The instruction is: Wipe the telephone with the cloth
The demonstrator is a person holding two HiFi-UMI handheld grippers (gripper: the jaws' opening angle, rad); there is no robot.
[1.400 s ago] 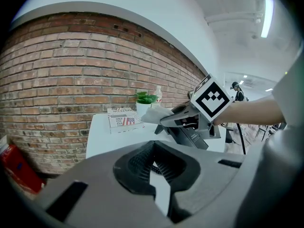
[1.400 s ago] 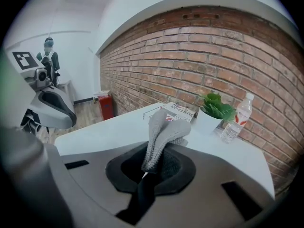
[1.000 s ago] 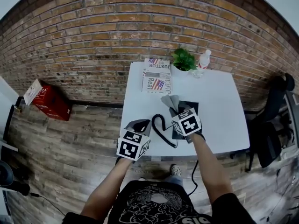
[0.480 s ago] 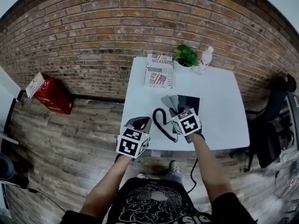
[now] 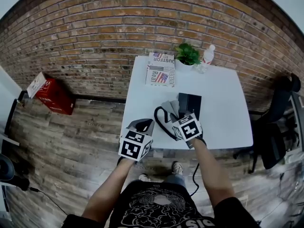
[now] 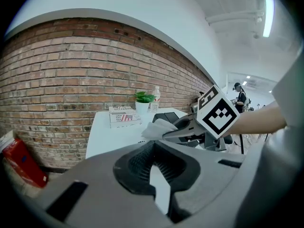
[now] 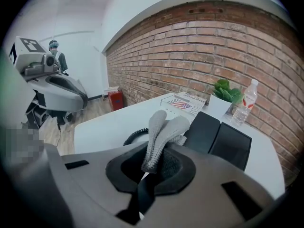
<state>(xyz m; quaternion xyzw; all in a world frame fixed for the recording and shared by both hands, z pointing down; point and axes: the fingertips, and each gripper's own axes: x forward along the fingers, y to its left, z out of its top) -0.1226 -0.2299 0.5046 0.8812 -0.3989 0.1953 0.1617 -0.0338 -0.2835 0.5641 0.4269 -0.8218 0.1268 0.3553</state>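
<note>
the black telephone (image 5: 190, 102) lies on the white table (image 5: 223, 103) with its long axis running from the person toward the brick wall, its coiled cord (image 5: 160, 120) looping off its left side. the right gripper (image 5: 175, 117) has its jaws clamped on the grey cloth (image 5: 171, 108), which stands up just beside the telephone's near left end. the left gripper (image 5: 141, 126) sits at the table's near left edge with jaws almost together on nothing, and a printed paper (image 5: 160, 72) by the wall reads "real" beside a flag picture.
</note>
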